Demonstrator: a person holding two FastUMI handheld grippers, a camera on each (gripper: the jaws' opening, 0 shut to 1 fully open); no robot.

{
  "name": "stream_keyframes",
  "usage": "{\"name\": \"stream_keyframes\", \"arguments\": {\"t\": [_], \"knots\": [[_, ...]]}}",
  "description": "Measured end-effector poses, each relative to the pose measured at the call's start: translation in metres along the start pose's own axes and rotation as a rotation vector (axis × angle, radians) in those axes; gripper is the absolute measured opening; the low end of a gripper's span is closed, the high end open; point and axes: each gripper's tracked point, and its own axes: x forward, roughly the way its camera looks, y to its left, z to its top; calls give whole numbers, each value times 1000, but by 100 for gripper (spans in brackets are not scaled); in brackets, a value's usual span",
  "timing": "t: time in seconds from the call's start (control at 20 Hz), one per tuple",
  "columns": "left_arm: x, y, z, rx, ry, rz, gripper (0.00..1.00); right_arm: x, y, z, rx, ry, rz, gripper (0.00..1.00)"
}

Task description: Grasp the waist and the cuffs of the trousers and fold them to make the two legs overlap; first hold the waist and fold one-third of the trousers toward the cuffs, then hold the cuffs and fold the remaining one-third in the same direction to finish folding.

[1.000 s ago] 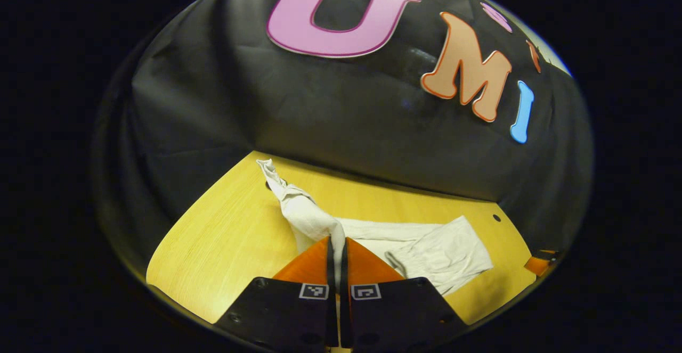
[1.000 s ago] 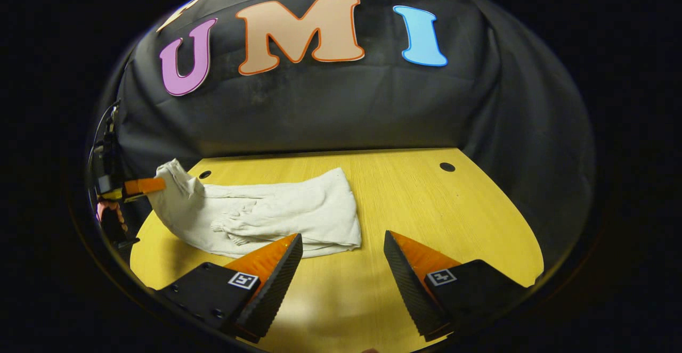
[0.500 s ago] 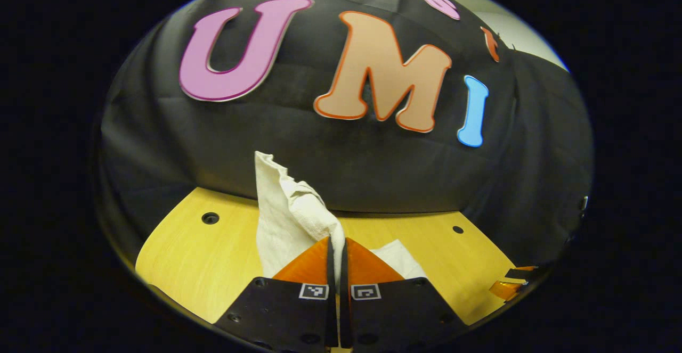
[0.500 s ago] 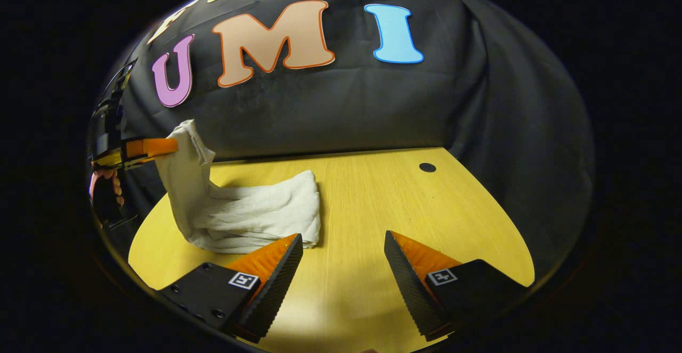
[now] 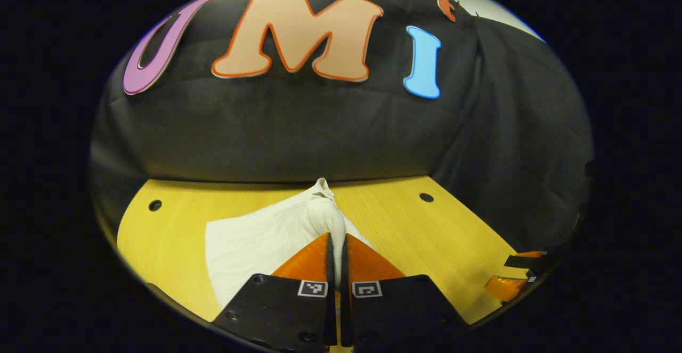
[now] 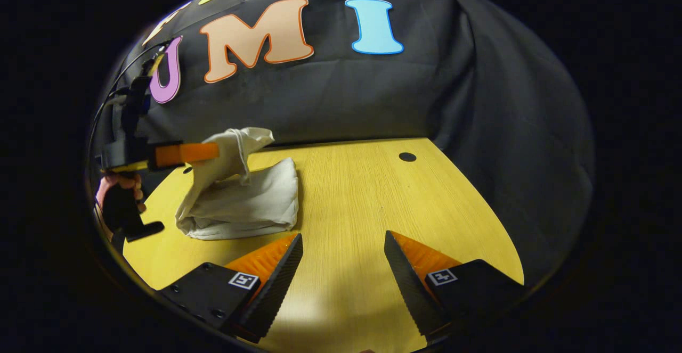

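Observation:
The white trousers (image 6: 240, 198) lie bunched in a folded stack on the left part of the yellow table (image 6: 362, 198). In the left gripper view my left gripper (image 5: 337, 241) is shut on a raised end of the trousers (image 5: 277, 236), with cloth poking out past the fingertips. The right gripper view has that left gripper (image 6: 213, 152) held by a hand (image 6: 114, 185), carrying the cloth end over the stack. My right gripper (image 6: 343, 244) stands open above bare table, to the right of the stack and apart from it.
The table's back edge meets the black booth wall. Small round holes (image 6: 407, 157) sit near the table's far corners. The right gripper's fingers (image 5: 514, 284) peek in at the lower right of the left gripper view.
My left gripper has lifted the trouser end and carried it rightward over the rest, so the long spread of cloth has become a compact stack. The right gripper stayed open, barely moving.

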Motion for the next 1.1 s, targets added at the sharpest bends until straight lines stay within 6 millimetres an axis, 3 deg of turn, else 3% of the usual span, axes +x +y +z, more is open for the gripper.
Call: {"name": "stream_keyframes", "arguments": {"t": [0.1, 0.15, 0.3, 0.5, 0.85, 1.1], "knots": [[7, -21, -23, 2, 35, -50, 5, -2, -1, -2, -7, 3, 0, 96], [11, -33, -30, -4, 51, -88, 18, -3, 0, -2, -7, 5, 2, 96], [1, -47, -44, 9, 55, -104, 99, -7, 7, 1, -2, -3, 7, 96], [-27, -39, -40, 5, 33, -104, 94, -13, 29, 11, 8, -26, 21, 96], [-108, 28, -32, 37, 0, -21, 94, -34, 81, 30, 6, -84, 47, 96], [-155, 60, -32, 23, -25, 35, 94, -58, 121, 41, 30, -129, 65, 99]]}}
